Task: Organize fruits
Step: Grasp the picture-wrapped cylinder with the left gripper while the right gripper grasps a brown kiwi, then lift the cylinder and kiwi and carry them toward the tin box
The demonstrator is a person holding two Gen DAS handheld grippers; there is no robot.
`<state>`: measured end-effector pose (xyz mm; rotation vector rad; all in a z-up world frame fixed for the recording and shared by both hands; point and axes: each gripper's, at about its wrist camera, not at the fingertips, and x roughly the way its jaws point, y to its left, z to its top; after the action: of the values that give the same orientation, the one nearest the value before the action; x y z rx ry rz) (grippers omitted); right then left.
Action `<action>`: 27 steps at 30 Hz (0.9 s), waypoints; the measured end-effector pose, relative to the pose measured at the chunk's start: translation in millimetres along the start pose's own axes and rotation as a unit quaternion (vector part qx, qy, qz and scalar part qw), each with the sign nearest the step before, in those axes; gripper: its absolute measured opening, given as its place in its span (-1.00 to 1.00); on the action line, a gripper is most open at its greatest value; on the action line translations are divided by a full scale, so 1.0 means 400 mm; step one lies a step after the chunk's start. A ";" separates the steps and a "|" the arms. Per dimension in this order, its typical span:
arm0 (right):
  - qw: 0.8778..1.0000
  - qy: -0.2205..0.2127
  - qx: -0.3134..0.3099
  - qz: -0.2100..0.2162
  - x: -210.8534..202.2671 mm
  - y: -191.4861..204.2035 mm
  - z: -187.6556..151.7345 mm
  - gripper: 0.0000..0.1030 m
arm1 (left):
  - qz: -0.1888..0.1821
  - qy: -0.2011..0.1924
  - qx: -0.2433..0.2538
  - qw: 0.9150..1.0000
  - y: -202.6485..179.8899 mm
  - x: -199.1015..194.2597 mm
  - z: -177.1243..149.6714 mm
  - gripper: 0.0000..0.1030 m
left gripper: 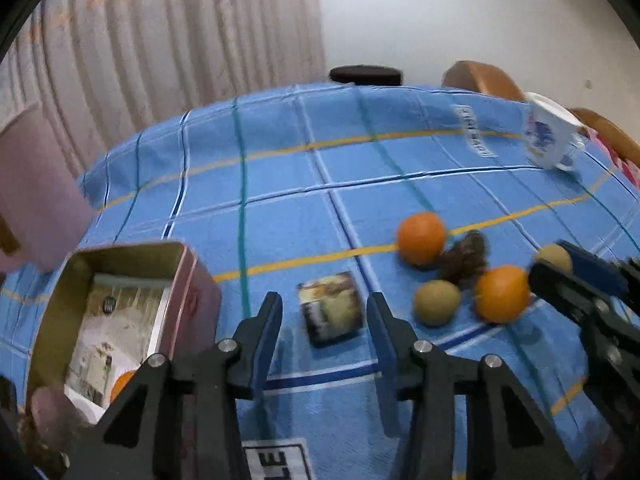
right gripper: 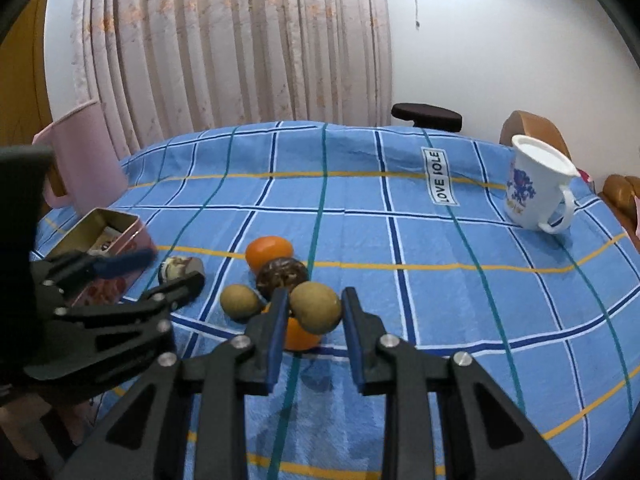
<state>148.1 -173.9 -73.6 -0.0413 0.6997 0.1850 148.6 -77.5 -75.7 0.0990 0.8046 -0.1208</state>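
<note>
Two grippers in play, both pitched down toward the surface [right gripper: 440,240] with its blue checked cloth. My right gripper [right gripper: 316,312] has its jaws clamped on a brown-green kiwi [right gripper: 316,307], held just above the fruit pile. Left gripper [left gripper: 324,312] sits lower left in my right view, jaws part-way apart with nothing between them; a small wrapped snack [left gripper: 332,308] lies on the cloth beyond the tips, not touched.

Fruit pile, centre of the surface: far orange [right gripper: 269,254], dark round piece [right gripper: 282,274] touching it, second kiwi [right gripper: 240,301] to the left, near orange [right gripper: 298,334] partly hidden behind my right fingers.

Containers: open pink tin [left gripper: 120,300] at the left holds printed paper and one orange [left gripper: 122,384] at its near end. Pink pitcher [right gripper: 86,160] behind it, contents not visible. White mug [right gripper: 536,184] far right, tilted in the fisheye, inside not visible.
</note>
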 end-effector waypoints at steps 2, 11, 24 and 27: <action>1.000 0.001 -0.002 0.005 0.002 0.004 0.000 -0.43 | -0.013 0.007 -0.001 1.000 0.002 0.007 0.002 -0.10; 1.000 -0.008 -0.024 0.011 -0.003 0.033 -0.003 -0.43 | -0.042 0.002 -0.010 0.999 0.002 -0.001 -0.001 -0.34; 0.998 -0.039 -0.017 0.049 -0.035 0.022 -0.005 -0.42 | -0.036 -0.059 -0.006 0.998 -0.014 -0.081 -0.030 -0.34; 0.997 -0.049 -0.021 0.051 -0.045 0.025 -0.007 -0.42 | -0.030 -0.072 -0.006 0.997 -0.011 -0.092 -0.031 -0.34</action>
<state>131.0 -167.1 -64.0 -0.0363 0.6006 0.2984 113.9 -77.6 -57.6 0.0540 0.6639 -0.1778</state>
